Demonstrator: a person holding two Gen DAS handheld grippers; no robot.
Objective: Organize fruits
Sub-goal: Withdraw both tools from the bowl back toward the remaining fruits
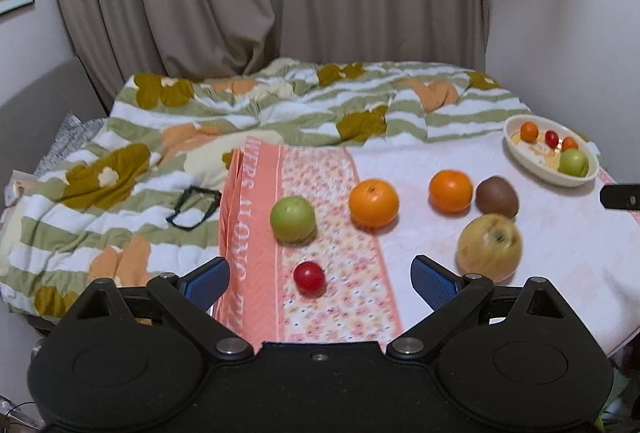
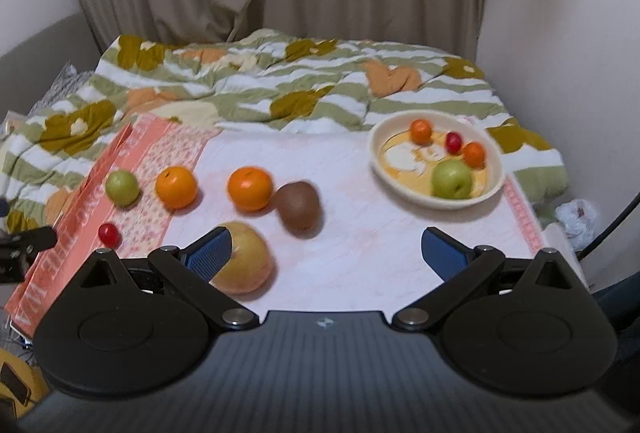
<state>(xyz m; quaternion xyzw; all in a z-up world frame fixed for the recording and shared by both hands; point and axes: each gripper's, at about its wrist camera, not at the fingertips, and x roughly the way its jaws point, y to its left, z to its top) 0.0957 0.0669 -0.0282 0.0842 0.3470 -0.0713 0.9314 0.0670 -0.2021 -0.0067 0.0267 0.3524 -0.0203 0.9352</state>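
Loose fruit lies on the pink cloth: a green apple (image 1: 292, 219), two oranges (image 1: 373, 203) (image 1: 450, 191), a kiwi (image 1: 497, 196), a yellow pear (image 1: 489, 247) and a small red tomato (image 1: 309, 277). A cream bowl (image 1: 516, 149) at the far right holds a green apple (image 2: 452, 179), two small oranges and a red tomato. My left gripper (image 1: 320, 281) is open and empty, with the tomato between its fingers' line. My right gripper (image 2: 326, 253) is open and empty; its left finger overlaps the pear (image 2: 244, 265), the kiwi (image 2: 298, 209) just ahead.
A crumpled green, white and orange blanket (image 1: 240, 113) covers the back and left of the bed. Black glasses (image 1: 194, 207) lie on it at left. Curtains and walls stand behind. The bed's right edge drops off beside the bowl (image 2: 496, 189).
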